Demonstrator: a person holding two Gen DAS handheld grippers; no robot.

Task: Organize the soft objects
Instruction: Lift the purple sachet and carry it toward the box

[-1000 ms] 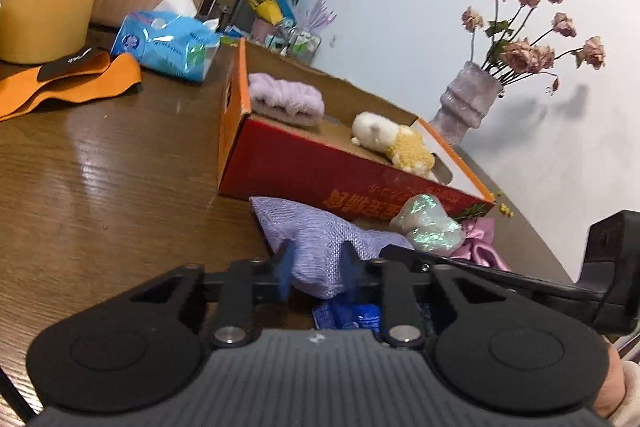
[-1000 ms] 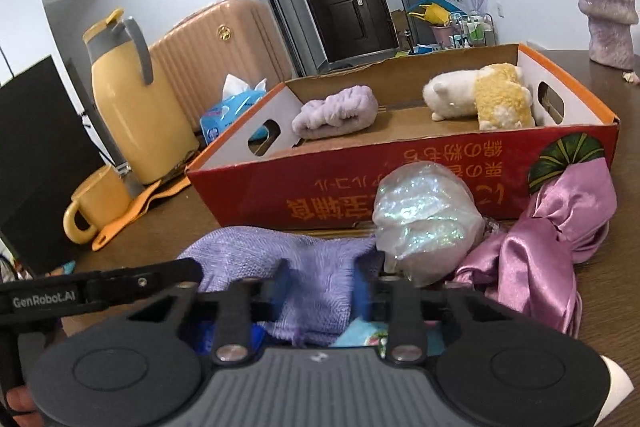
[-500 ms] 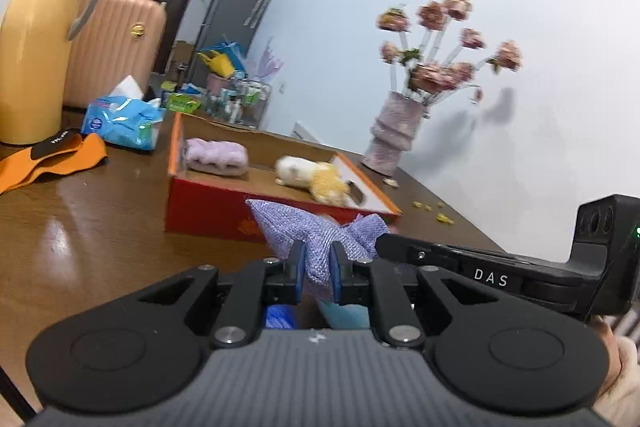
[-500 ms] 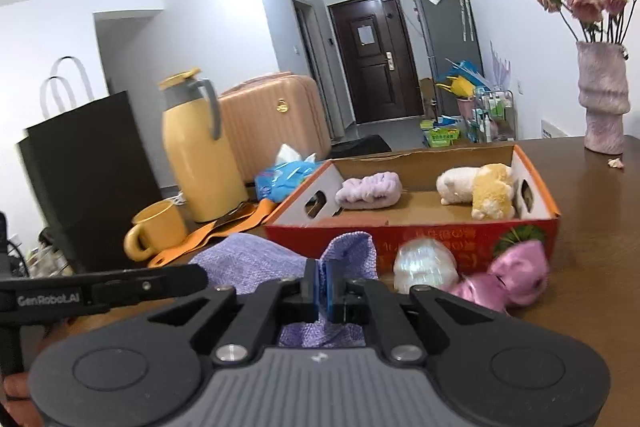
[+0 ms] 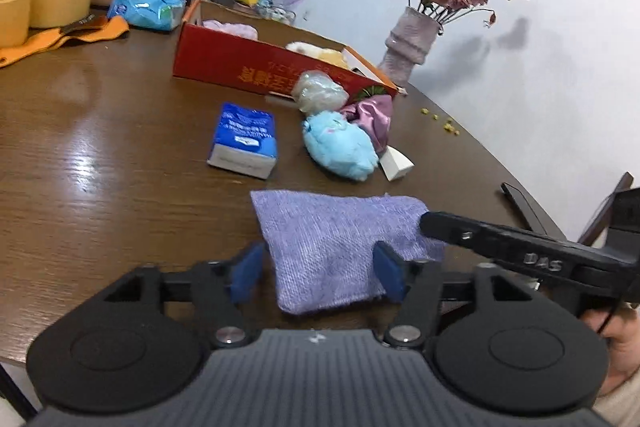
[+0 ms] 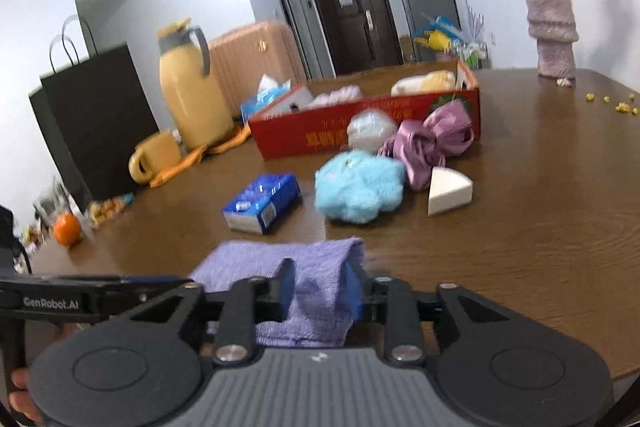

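Now, purple cloth (image 5: 336,247) flat on near tabletop (image 5: 120,147), left gripper (image 5: 316,273) opening, pads clear, right gripper (image 6: 320,287) opening, pads seemingly still brushing it.

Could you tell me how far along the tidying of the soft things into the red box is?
Done: a lilac plush and a cream plush lie in the red box. In hand: the purple cloth, both grippers opening around it. Left: the blue plush, pink satin piece and iridescent ball.
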